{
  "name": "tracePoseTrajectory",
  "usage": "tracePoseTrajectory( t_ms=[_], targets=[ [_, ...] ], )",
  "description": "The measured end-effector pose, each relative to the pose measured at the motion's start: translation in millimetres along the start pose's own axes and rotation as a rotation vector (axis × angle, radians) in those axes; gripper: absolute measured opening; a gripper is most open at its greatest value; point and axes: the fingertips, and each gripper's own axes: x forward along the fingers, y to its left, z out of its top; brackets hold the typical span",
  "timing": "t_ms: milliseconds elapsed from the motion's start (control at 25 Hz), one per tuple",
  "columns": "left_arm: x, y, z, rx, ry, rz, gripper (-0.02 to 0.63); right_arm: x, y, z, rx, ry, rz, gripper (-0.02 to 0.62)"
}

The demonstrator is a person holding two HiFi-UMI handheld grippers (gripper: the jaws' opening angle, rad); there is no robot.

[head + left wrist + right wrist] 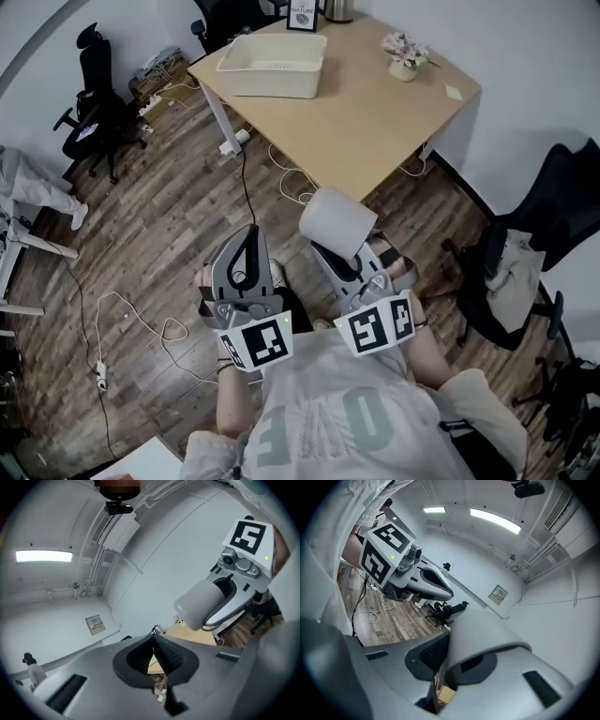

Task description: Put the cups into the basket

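I had both grippers held side by side, close in front of the person's chest. The left gripper (153, 644) had its jaws brought together, the ribbed pads (171, 656) meeting at the tips with only a thin wedge of gap lower down. The right gripper (443, 665) was clamped on the one cup (487, 632) I could count, a plain pale grey one. Its wall sat between the two jaws, and one jaw appeared to reach inside the rim. From the left gripper's camera, that cup lay tilted on its side, just right of and above the left jaws. Its closed end pointed away from the right gripper's body.

There was one basket (269, 82), a cream rectangular tub. It stood well ahead of both grippers, a little left of the left one, at the far left end of the single wooden table (366, 122). The cup was well apart from it.

Also on that table, ahead of the right gripper, sat one small pot of flowers (404, 58) and one yellow note (454, 92). One framed card (302, 17) stood just beyond the basket.

I counted two black office chairs plainly, one (94, 98) far off to the left of the left gripper. The other (548, 216) was to the right of the right gripper, with cloth draped on it. Loose cables (169, 328) trailed over the wood floor to the left of the left gripper.
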Motion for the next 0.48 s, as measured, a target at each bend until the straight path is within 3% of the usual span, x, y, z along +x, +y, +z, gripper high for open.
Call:
tracePoseTrajectory(
  t_ms=[480],
  targets=[
    [108.1,78.7,-55.2,0.011,-0.064,-0.072,0.009,126.2,-55.2,9.4,-0.027,0.069,-0.058,0.037]
  ],
)
